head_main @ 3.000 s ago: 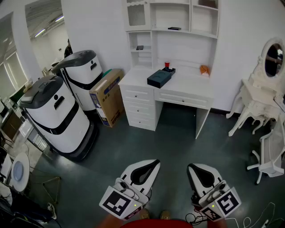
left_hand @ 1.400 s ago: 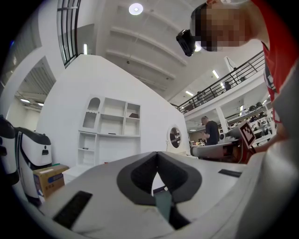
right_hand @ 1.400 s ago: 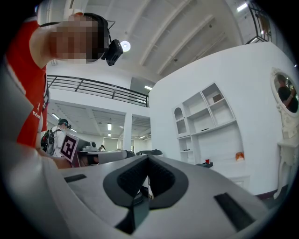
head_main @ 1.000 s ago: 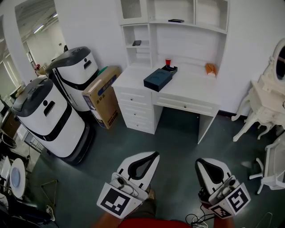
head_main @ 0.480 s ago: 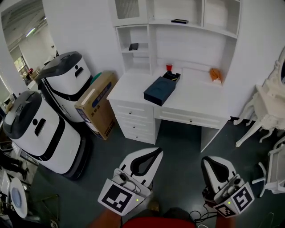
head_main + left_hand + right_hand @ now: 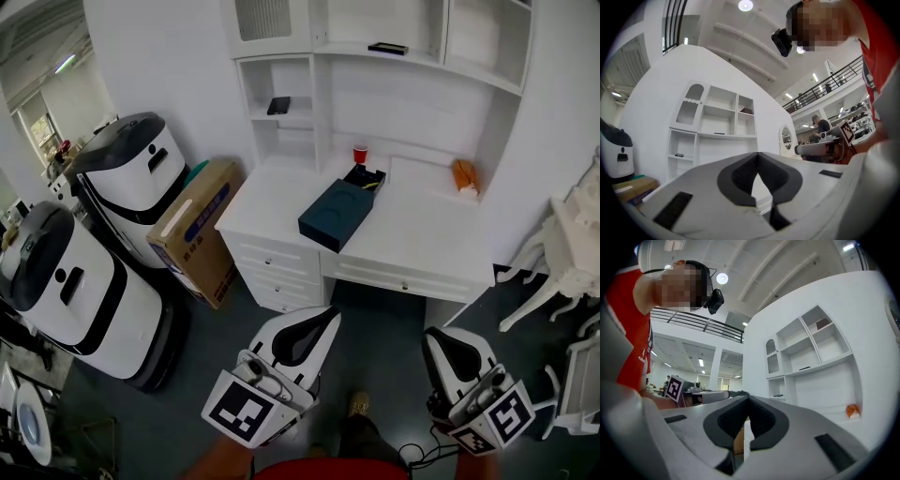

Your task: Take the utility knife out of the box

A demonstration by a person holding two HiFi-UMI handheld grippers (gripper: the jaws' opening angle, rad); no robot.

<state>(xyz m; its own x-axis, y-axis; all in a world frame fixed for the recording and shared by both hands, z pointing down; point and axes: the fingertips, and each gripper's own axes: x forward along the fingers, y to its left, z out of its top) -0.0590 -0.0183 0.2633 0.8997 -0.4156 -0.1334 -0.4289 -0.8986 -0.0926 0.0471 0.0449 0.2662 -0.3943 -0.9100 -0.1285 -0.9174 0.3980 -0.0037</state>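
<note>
A dark blue box point(image 6: 336, 216) lies on the white desk point(image 6: 441, 239) ahead, with a smaller open black tray point(image 6: 366, 177) at its far end. What the tray holds is too small to make out, apart from a yellowish speck. Low in the head view, my left gripper point(image 6: 323, 319) and right gripper point(image 6: 433, 336) hang over the dark floor, well short of the desk. Both are shut and hold nothing. In the left gripper view the left gripper point(image 6: 757, 153) has its tips meeting. The right gripper point(image 6: 747, 398) stands the same in its own view.
A red cup point(image 6: 361, 154) and an orange object point(image 6: 465, 175) sit at the desk's back. Two white-and-black machines point(image 6: 141, 173) and a cardboard carton point(image 6: 192, 230) stand left of the desk. White vanity furniture point(image 6: 562, 258) stands to the right. Shelves point(image 6: 375, 56) rise above the desk.
The desk and box have come closer and larger in the head view as both grippers are carried forward. Both stay shut and empty.
</note>
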